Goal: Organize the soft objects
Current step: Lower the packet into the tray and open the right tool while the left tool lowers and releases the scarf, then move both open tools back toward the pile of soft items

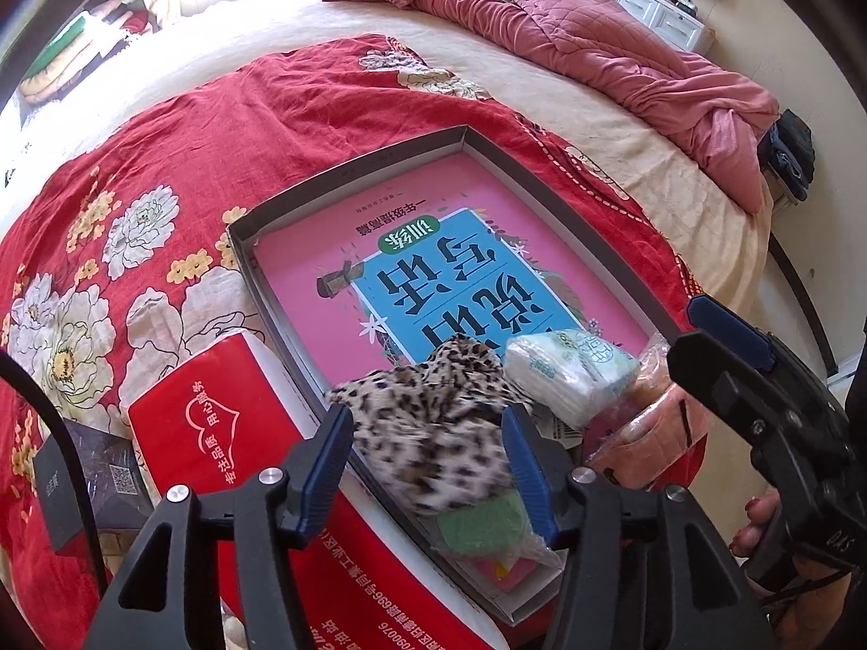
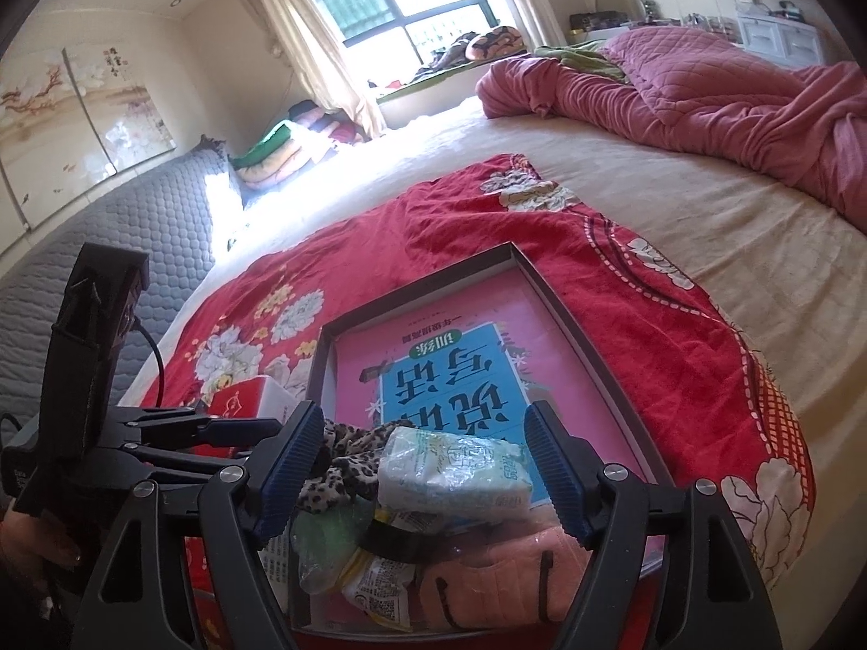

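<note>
A shallow grey box (image 1: 347, 173) (image 2: 412, 281) lies on a red floral cloth (image 1: 162, 162) and holds a pink and blue book (image 1: 433, 249). At its near end soft items are piled. A leopard-print cloth (image 1: 433, 433) (image 2: 347, 471) lies between the spread fingers of my left gripper (image 1: 425, 422), which is open and not pressing on it. A white tissue pack (image 1: 569, 374) (image 2: 455, 471) rests on the pile between the wide jaws of my right gripper (image 2: 422, 414), also open. A bagged green pad (image 1: 482, 525) and a peach soft item (image 1: 650, 422) (image 2: 504, 569) lie underneath.
A red tissue box (image 1: 217, 433) (image 2: 238, 398) and a small black box (image 1: 97, 466) sit left of the grey box. A crumpled pink quilt (image 1: 596, 38) (image 2: 731, 103) lies at the bed's far side. A grey padded mat (image 2: 135, 227) runs along the left.
</note>
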### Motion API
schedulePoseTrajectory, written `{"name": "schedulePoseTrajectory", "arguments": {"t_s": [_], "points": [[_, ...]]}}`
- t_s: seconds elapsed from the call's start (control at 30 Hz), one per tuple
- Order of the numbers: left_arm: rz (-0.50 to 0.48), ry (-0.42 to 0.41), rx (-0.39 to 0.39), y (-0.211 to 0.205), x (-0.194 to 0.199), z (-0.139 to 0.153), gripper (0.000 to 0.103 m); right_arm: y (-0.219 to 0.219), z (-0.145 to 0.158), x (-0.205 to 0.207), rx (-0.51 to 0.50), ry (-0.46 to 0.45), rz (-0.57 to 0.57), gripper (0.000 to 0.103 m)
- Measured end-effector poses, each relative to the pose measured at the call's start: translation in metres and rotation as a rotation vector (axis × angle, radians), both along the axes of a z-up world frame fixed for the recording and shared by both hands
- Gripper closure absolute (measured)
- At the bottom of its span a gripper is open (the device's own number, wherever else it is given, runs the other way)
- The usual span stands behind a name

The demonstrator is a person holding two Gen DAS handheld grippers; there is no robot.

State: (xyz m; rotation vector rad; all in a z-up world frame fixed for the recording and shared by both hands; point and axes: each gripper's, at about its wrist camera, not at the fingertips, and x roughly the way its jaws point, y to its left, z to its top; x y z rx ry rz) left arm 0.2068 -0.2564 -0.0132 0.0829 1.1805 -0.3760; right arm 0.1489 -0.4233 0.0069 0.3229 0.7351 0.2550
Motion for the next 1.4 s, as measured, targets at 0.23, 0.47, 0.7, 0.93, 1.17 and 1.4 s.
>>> {"name": "schedulePoseTrajectory", "arguments": {"t_s": [0.23,0.47,0.7,0.93,1.17,1.4], "points": [[-0.008,-0.009,-0.015,0.001,-0.005,0.004,0.042,-0.010,0.003,-0.003,0.017,0.007,-0.057,0.025],[-0.024,-0.028,-0.036,0.002,-0.012,0.011,0.030,-0.015,0.011,-0.006,0.024,-0.004,-0.095,0.024],[0.016,-0.059,-0.006,0.013,-0.017,0.017,0.018,-0.007,0.029,-0.011,-0.012,-0.040,-0.098,0.024],[0.065,-0.092,0.004,0.032,-0.024,0.028,0.018,0.014,0.051,-0.015,-0.043,-0.094,-0.056,0.024],[0.100,-0.112,0.010,0.050,-0.037,0.041,0.018,0.033,0.068,-0.022,-0.051,-0.135,-0.029,0.024],[0.135,-0.121,0.004,0.072,-0.052,0.050,0.018,0.051,0.077,-0.028,-0.064,-0.154,0.016,0.024]]}}
